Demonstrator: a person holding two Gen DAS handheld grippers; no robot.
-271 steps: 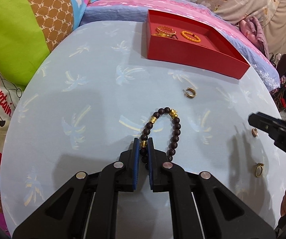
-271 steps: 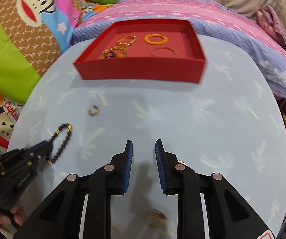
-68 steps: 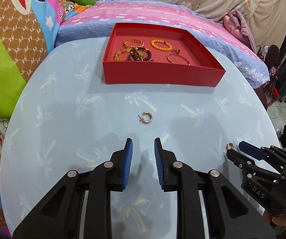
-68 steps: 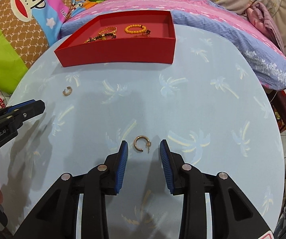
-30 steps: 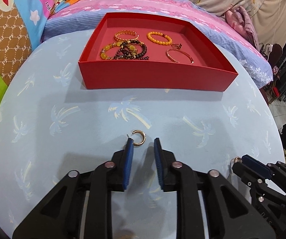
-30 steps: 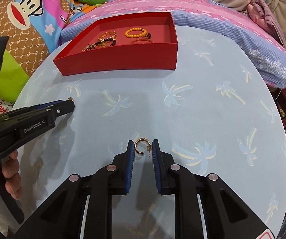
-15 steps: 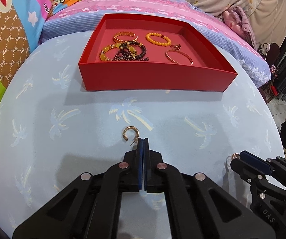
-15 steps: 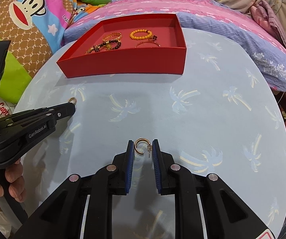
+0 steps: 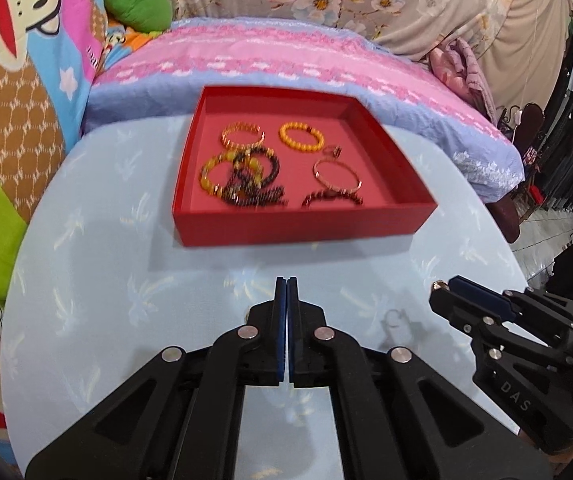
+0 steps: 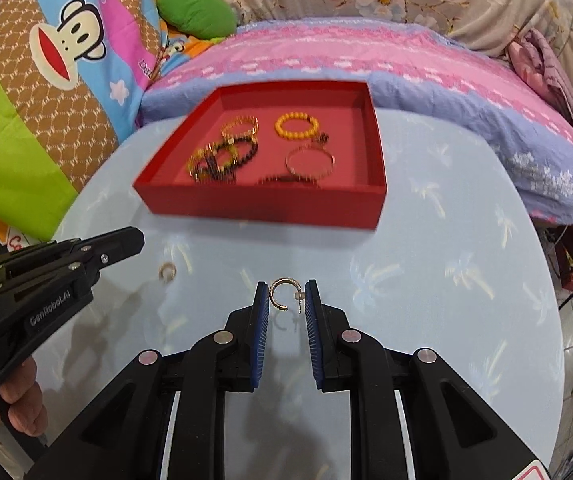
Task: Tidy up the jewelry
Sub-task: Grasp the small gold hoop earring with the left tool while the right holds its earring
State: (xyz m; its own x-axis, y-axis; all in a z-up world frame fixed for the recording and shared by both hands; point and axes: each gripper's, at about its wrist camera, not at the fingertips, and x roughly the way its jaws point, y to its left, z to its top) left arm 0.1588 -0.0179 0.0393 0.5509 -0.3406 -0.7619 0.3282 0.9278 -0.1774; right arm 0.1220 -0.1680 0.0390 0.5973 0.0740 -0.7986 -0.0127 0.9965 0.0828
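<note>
On palm-print tablecloth (image 9: 86, 320), red tray (image 9: 302, 232), bed behind (image 9: 286, 64)

Closed left hand-held gripper (image 9: 286, 280) before red tray (image 9: 306, 232)

Both cameras sit just behind their own fingers and look forward and steeply down along them onto the round blue counter (image 9: 86, 280), close above its cloth. The left wrist view has the left gripper (image 9: 286, 282) at bottom centre and faces the red tray (image 9: 306, 228) almost head-on. The right wrist view has the right gripper (image 10: 286, 288) at bottom centre and sees that tray (image 10: 262, 206) from slightly further right, skewed. Both share the tray, the counter's middle, the pink bed (image 9: 286, 60) and cartoon cushions behind. Each view catches the other gripper at its edge: the right at lower right, the left at lower left
</note>
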